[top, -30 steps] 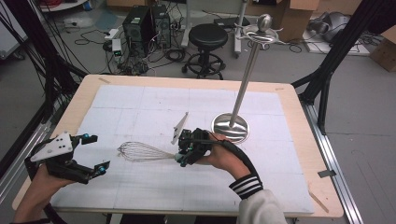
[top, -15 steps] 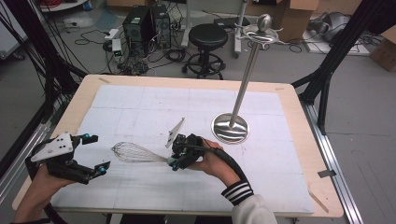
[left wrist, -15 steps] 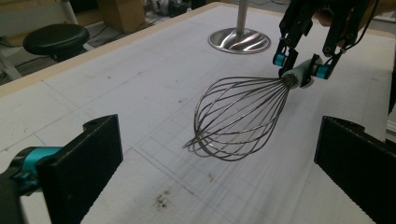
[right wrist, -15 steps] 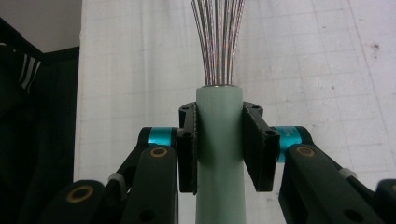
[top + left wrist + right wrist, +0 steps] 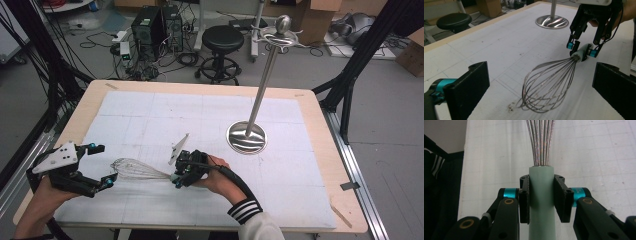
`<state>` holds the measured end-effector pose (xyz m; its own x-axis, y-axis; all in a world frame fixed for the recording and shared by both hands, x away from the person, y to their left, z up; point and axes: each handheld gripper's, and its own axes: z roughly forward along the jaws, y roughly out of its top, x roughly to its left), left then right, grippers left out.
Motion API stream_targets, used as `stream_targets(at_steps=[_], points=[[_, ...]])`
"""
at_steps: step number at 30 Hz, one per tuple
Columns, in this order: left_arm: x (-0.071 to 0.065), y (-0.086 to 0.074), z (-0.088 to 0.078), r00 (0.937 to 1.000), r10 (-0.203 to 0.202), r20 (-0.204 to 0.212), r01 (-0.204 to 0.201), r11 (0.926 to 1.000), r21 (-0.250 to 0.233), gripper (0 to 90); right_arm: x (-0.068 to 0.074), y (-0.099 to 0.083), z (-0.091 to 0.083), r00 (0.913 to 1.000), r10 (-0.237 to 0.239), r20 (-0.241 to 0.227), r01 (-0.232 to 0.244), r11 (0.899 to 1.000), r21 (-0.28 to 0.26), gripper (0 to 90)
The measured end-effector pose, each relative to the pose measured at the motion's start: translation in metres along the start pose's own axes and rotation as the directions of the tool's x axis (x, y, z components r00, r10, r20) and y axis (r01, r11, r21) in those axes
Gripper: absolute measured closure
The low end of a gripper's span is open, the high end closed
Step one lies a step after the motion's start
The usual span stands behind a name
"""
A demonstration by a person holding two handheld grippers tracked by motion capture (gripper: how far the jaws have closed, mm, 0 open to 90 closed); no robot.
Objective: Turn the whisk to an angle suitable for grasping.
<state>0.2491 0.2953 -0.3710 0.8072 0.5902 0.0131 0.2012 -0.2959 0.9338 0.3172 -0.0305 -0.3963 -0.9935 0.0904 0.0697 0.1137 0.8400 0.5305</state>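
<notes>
While the left gripper (image 5: 102, 165) sits at the near left corner of the table (image 5: 320, 150) with its jaws spread wide and nothing between them, the wire head of the whisk (image 5: 137, 170) lies on the white grid mat (image 5: 210, 115) just beyond its fingertips. From the left gripper view the whisk's (image 5: 546, 85) wires fan out between that gripper's two black pads without touching either one, and a few dark crumbs dot the mat under the wire loops. Just to the right along the near edge, the right gripper (image 5: 181, 176) is clamped on the whisk's pale green handle; in the right gripper view both pads press flat against the handle's (image 5: 541, 195) sides, with the wires running away from them over the mat. A striped cuff on the person's sleeve (image 5: 246, 210) shows behind that hand.

Farther out, to the right of centre, a metal stand (image 5: 260, 95) rises from a round, shiny base on the mat, well apart from the whisk and both grippers, with open mat between. Beyond the far edge of the table stand a black stool (image 5: 222, 40), computer cases (image 5: 150, 25) with tangled cables on the floor, and cardboard boxes (image 5: 320, 20).
</notes>
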Motion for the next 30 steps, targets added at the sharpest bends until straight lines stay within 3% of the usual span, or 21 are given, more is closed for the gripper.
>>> stream_targets(at_steps=[25, 30], points=[[-0.001, 0.000, 0.001, 1.0000, 0.002, 0.001, -0.002, 1.0000, 0.004, 1.7, 0.005, 0.006, 0.022, 0.9988, -0.037, 0.032, 0.035, 0.998, 0.057, 67.9], [-0.001, 0.000, 0.002, 1.0000, 0.005, 0.003, -0.005, 1.0000, 0.006, 1.7, 0.005, 0.006, 0.015, 0.9984, -0.036, 0.044, 0.035, 0.999, 0.009, 63.1]])
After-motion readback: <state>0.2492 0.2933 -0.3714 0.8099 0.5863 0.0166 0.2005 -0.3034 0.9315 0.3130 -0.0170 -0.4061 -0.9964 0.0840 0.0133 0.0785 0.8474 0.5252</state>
